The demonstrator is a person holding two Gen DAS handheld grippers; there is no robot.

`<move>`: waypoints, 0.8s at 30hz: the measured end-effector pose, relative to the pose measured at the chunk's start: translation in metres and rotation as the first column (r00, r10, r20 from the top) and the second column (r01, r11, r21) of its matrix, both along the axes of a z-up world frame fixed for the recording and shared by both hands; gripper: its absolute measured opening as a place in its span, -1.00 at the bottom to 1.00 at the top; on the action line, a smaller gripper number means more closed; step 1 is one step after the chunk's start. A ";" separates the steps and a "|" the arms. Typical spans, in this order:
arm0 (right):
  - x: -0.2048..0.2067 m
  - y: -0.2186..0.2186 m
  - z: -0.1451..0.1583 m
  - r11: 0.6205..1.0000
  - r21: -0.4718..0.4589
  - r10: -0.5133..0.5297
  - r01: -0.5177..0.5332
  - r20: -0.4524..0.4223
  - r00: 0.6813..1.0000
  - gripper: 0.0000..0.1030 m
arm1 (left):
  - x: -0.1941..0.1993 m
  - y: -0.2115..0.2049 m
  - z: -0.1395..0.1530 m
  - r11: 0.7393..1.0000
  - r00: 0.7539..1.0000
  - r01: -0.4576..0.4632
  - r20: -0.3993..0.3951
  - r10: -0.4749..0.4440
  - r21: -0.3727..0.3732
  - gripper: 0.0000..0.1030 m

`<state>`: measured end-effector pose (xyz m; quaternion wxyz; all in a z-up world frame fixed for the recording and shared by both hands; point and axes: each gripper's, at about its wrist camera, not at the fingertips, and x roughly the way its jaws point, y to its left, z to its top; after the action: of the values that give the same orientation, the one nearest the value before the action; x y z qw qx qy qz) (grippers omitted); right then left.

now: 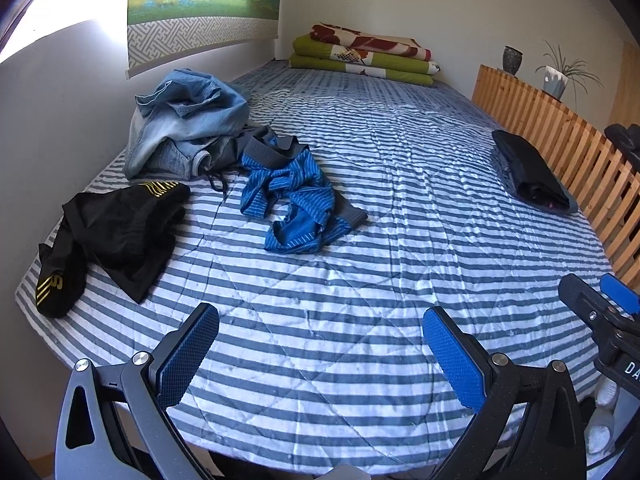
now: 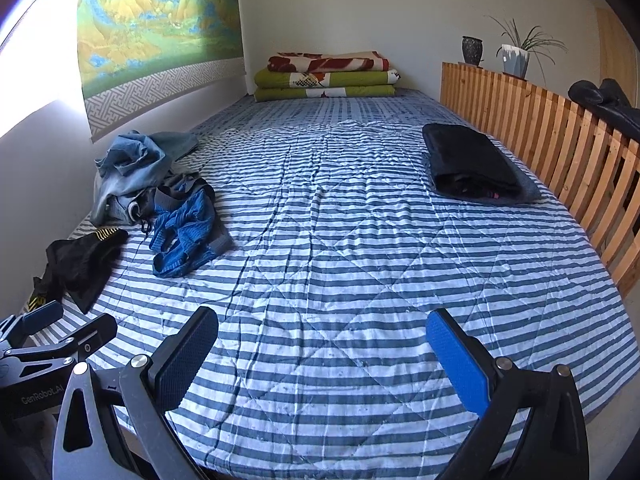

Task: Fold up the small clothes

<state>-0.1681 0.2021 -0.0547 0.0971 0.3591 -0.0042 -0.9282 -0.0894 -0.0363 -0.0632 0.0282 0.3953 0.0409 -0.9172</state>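
Both hand-held grippers (image 1: 320, 356) (image 2: 322, 360) spread wide, empty; needed waistband pinch on blue striped underwear (image 1: 298, 204) mid-left of frame

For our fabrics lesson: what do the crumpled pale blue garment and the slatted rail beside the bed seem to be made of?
Crumpled pale blue garment: likely denim, matte; faded wash, stitched seams, stiff folds. Slatted rail: looks like light unpainted wood; warm honey colour, with what may be knots.
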 end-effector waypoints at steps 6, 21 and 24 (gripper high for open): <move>-0.043 -0.022 -0.012 0.999 -0.009 0.035 -0.035 0.042 0.998 0.99 | -0.058 -0.036 -0.005 0.999 0.999 -0.049 -0.023 0.049 -0.012 1.00; -0.164 -0.108 -0.088 0.990 0.035 0.123 -0.140 0.293 0.948 0.15 | -0.172 -0.122 -0.059 0.992 0.992 -0.106 0.078 0.100 0.069 0.87; -0.183 -0.123 -0.101 0.991 -0.004 0.127 -0.134 0.338 0.932 0.14 | -0.171 -0.132 -0.057 0.991 0.992 -0.115 0.062 0.111 0.071 0.87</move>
<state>-0.3512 0.0791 -0.1554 0.1531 0.5132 0.0117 -0.8444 -0.2600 -0.1683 -0.1202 0.0667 0.4193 0.0964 -0.9002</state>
